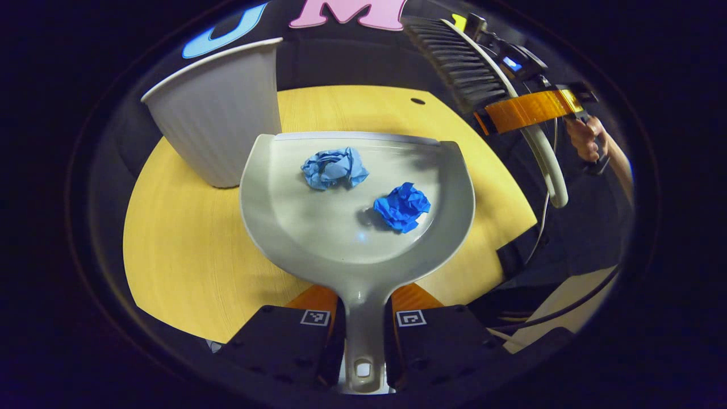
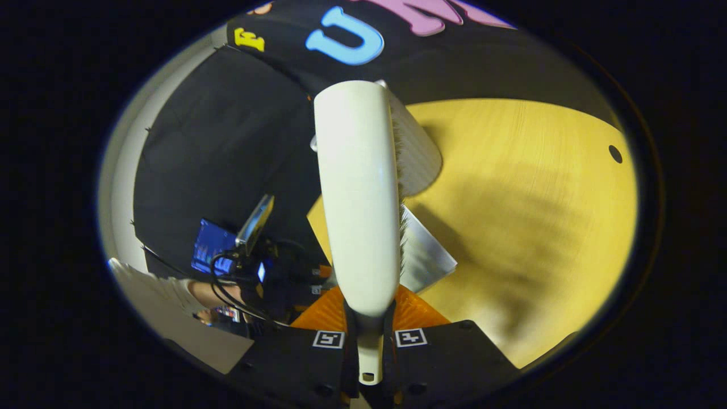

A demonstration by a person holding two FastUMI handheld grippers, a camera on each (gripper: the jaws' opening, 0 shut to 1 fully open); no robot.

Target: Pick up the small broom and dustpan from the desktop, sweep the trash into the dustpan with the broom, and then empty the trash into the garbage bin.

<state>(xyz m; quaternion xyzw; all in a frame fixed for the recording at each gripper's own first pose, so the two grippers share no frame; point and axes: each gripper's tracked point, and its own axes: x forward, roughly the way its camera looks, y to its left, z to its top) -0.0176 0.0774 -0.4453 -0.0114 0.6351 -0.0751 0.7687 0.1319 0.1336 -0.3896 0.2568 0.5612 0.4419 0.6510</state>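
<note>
Left gripper (image 1: 363, 341) clamps my dustpan (image 1: 352, 227) holding both paper wads (image 1: 334, 168); ahead-left, the bin (image 1: 218, 119) awaits emptying.

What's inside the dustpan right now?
Two crumpled blue paper balls lie apart in the grey plastic dustpan: a paler one near its front lip, a darker one to the right. Nothing else shows inside; the pan floor beneath them is covered.
</note>
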